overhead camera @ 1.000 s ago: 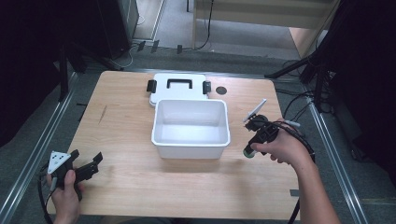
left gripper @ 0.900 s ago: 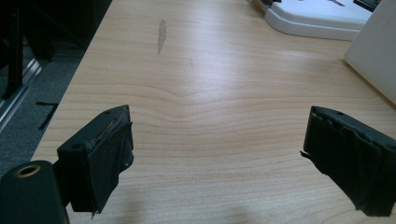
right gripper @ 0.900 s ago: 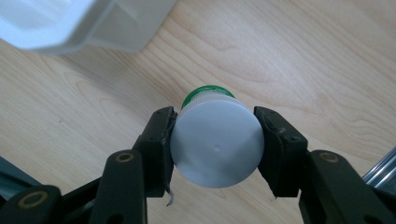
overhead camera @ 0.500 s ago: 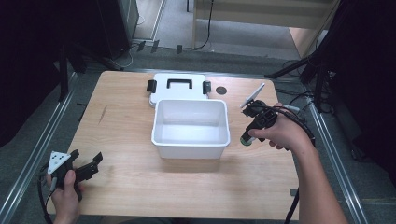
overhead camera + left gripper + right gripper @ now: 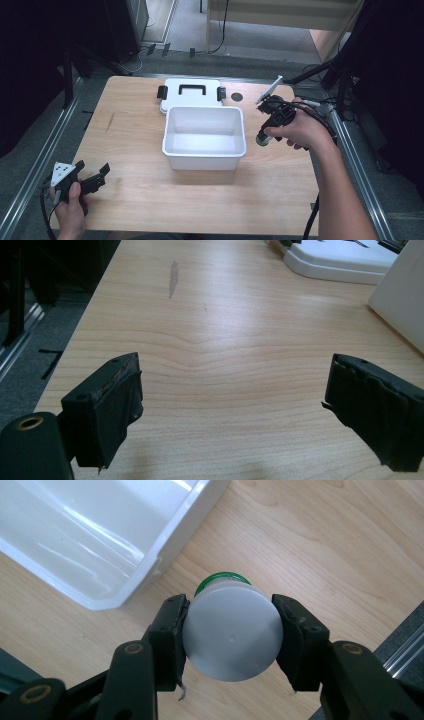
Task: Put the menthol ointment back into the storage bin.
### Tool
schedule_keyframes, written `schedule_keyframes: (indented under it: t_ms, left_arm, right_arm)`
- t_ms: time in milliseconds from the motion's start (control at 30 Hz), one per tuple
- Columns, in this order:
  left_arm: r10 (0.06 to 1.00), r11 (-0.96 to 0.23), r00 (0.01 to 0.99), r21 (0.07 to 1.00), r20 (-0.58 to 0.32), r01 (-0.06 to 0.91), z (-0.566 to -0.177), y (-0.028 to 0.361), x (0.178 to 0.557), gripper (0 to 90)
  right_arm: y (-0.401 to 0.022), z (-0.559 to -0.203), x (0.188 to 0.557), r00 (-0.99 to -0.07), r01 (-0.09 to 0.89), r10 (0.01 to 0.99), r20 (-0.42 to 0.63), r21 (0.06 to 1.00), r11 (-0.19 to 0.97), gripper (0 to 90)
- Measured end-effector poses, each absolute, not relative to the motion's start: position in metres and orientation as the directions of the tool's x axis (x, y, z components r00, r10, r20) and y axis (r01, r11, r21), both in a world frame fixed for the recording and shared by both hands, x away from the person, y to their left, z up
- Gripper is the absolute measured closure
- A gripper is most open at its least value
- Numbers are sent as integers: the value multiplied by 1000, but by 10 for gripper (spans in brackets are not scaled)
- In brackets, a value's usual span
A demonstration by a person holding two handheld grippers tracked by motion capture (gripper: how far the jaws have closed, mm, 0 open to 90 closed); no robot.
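On the wooden table (image 5: pixel 150 200), the right gripper (image 5: pixel 230 630) clamps a white-capped bottle (image 5: pixel 231 632) at the white bin's (image 5: pixel 204 150) three o'clock, while the left gripper (image 5: pixel 235 405) gapes apart at seven.

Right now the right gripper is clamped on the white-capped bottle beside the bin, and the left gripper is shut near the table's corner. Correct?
Not quite: the left gripper is open, its jaws wide apart in the left gripper view. The right gripper does clamp the bottle beside the bin.

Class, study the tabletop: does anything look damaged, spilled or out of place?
One oddity: a grey streak mars the wooden table near its left edge, like a scuff or stain. Nothing is spilled; the white bin sits empty and square.
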State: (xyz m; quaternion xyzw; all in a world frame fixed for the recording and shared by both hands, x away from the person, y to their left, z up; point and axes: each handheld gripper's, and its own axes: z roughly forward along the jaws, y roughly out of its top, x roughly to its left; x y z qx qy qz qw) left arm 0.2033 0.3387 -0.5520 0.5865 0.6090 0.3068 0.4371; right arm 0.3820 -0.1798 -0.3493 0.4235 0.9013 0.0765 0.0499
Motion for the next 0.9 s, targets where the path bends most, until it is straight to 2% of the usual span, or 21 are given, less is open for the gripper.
schedule_keyframes:
  t_ms: [633,767,900]
  left_arm:
    - [981,134,69,886,-183,444,-552,339,203,87]
    - [980,136,70,887,-185,442,-552,340,203,87]
    - [980,136,70,886,-185,442,-552,340,203,87]
  right_arm:
    - [-142,-327,390,-690,698,722,-54,214,684,519]
    - [-135,-326,391,-713,674,699,-51,225,704,519]
    - [-126,-326,390,-767,601,637,-75,263,755,518]
